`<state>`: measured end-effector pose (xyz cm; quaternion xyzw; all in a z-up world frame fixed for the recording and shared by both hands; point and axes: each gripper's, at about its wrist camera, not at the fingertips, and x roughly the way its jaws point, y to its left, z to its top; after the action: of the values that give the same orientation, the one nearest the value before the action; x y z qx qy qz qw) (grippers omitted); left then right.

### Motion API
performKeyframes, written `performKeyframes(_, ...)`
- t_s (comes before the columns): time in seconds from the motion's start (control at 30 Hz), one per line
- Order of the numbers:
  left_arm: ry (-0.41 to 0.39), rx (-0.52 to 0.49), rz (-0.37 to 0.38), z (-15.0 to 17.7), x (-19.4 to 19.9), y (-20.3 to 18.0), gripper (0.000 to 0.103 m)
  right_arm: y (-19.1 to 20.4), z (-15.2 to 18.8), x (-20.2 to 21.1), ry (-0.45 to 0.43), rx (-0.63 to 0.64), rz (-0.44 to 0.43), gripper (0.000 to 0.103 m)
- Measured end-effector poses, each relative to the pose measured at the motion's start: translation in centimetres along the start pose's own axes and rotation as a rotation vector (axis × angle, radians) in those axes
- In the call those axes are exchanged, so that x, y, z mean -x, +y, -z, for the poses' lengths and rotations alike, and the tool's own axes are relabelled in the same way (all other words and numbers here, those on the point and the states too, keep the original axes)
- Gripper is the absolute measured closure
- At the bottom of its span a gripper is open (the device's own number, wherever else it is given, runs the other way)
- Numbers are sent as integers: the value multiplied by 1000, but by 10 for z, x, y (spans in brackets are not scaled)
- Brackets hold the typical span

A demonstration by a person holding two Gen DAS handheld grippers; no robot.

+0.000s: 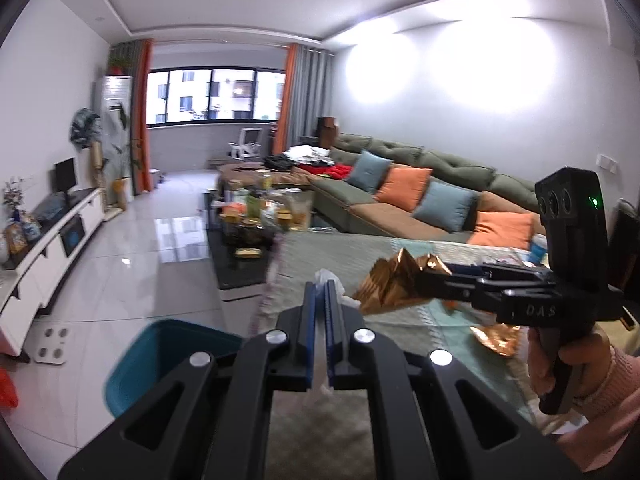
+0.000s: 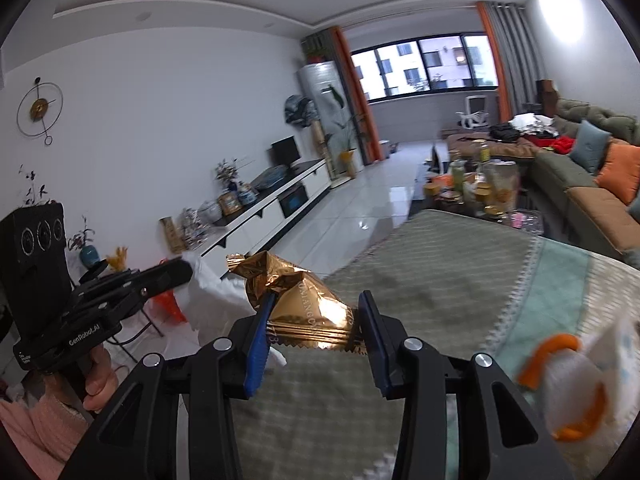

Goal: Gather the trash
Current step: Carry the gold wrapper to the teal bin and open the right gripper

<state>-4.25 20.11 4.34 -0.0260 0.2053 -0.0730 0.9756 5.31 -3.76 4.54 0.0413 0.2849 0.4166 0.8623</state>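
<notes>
Your left tongs are squeezed together on a scrap of white tissue; it pokes out past the blue pads and a strip hangs below them. From the right wrist view the same tissue bunches off the left tongs' tip.

Teal bin sits on the floor just below and left of your left tongs, rim up. Its inside is mostly hidden by the linkage, so contents can't be told.

Your right tongs are clamped on a gold foil wrapper, pads pressing its two side edges, crimped seam toward the camera, twisted top pointing up and left. In the left wrist view that wrapper sticks out of the right tongs, just right of the tissue.

Both tools point slightly down and sit side by side over the patterned cloth on the bench. Your right hand, pink sleeve, wraps the grip.

More gold foil lies on the cloth under the right tool. An orange-and-white piece at lower right is blurred; can't identify it.

Farther out: cluttered coffee table, green sofa with blue and orange cushions.
</notes>
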Motion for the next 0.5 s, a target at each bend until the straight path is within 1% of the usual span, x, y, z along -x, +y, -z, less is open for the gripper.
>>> performKeyframes(0.07,-4,9,-47,-4,1,15,97,7,-5,-16,17,6,-20,61)
performKeyframes(0.3,9,49,-164,-9,0,61,97,27,-14,-66,82,34,-71,60)
performKeyframes(0.5,49,96,-222,3,-13,102,97,43,-16,-109,150,58,-83,60)
